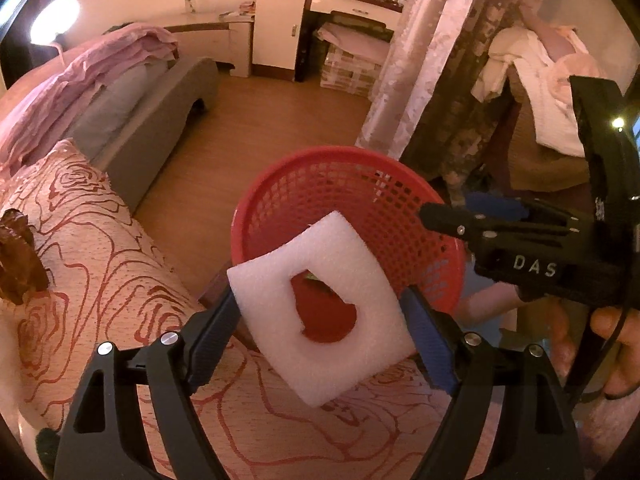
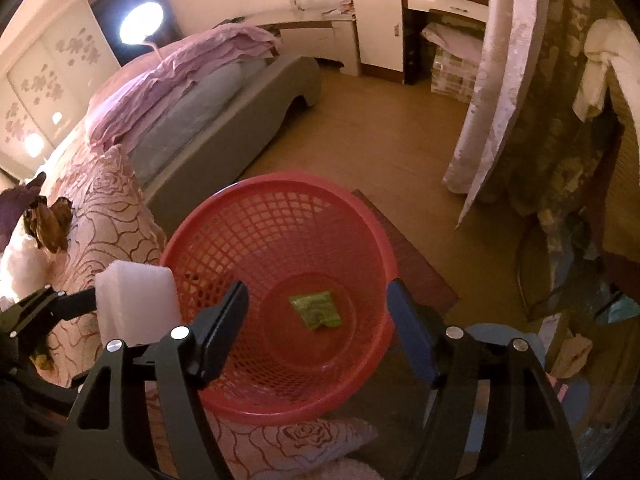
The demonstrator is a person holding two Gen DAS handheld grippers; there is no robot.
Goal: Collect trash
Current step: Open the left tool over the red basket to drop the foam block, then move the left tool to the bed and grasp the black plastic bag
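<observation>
A white foam square with a cut-out hole [image 1: 344, 248] is clamped by its two side edges in my left gripper [image 1: 320, 298], tilted over the near rim of the red mesh basket [image 1: 320, 156]. The same foam [image 2: 136, 300] shows at the basket's left edge in the right wrist view. My right gripper [image 2: 317, 290] hangs open above the basket [image 2: 280, 184] with nothing between its fingers. A green wrapper [image 2: 316, 310] lies on the basket's bottom. In the left wrist view the right gripper [image 1: 468, 210] reaches over the basket's right rim.
The basket stands on a wood floor beside a bed with a rose-patterned cover [image 1: 100, 240]. A brown crumpled thing [image 1: 16, 256] lies on the cover at left. A patterned curtain [image 1: 420, 60] hangs behind the basket. A person's hand [image 1: 612, 344] holds the right gripper.
</observation>
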